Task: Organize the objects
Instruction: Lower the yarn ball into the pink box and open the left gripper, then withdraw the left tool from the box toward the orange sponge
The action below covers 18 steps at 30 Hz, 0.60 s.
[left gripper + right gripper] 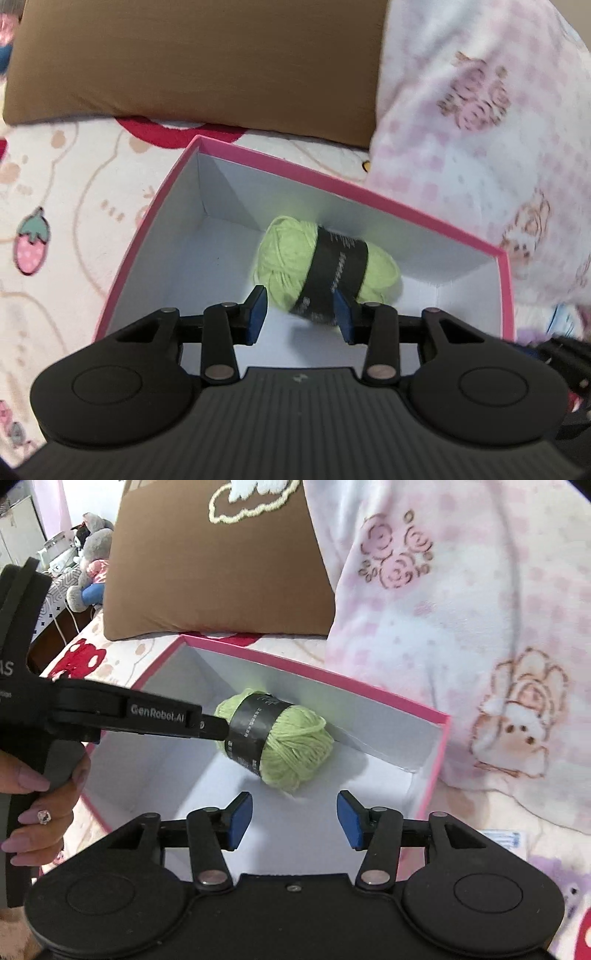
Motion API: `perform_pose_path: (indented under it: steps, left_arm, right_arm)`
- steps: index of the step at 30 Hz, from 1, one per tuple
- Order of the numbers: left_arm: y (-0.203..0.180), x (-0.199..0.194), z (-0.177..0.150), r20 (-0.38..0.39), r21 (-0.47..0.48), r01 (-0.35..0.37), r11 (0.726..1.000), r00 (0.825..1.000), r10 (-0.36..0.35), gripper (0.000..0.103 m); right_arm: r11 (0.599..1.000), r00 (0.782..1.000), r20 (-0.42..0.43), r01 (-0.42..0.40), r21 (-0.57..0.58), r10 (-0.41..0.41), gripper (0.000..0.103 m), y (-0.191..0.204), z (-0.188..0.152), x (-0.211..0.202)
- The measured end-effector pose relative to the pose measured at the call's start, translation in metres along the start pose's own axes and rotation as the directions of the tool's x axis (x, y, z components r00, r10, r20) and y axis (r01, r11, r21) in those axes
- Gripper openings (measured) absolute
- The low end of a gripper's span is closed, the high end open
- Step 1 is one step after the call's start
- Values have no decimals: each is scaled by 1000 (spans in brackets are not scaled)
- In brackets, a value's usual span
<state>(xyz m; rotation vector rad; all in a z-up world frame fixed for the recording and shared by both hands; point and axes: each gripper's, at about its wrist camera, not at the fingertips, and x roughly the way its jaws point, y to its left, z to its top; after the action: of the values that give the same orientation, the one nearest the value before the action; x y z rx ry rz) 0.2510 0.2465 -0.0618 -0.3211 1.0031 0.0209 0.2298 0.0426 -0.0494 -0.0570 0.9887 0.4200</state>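
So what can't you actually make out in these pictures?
The yarn ball: print on its black label blurred, both views.
The left gripper: whether it pinches the yarn ball; its own pads cover the contact, left wrist view.
The pink box: near wall hidden behind each gripper's body, both views.

Setting: a bedroom in a home.
The landmark is the brown cushion (218,572), which stands on a bed sheet (55,206) printed with cartoon strawberries. A pink floral fleece blanket (461,590) lies heaped directly right of the cushion. Plush toys (90,554) sit on furniture beyond the cushion's left edge.
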Motion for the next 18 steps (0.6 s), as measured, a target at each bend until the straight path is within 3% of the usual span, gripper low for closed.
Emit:
perform_pose_path:
  steps: [10, 18]
  left_arm:
    - [-47, -76, -20, 3, 147, -20, 989, 1000, 20, 51]
    - [-74, -124, -40, -31, 197, 46, 979, 999, -41, 58]
  right_arm:
    - [1000, 999, 18, 29, -5, -29, 56, 6, -16, -50]
    - [998, 997, 22, 67, 10, -67, 57, 0, -37, -101]
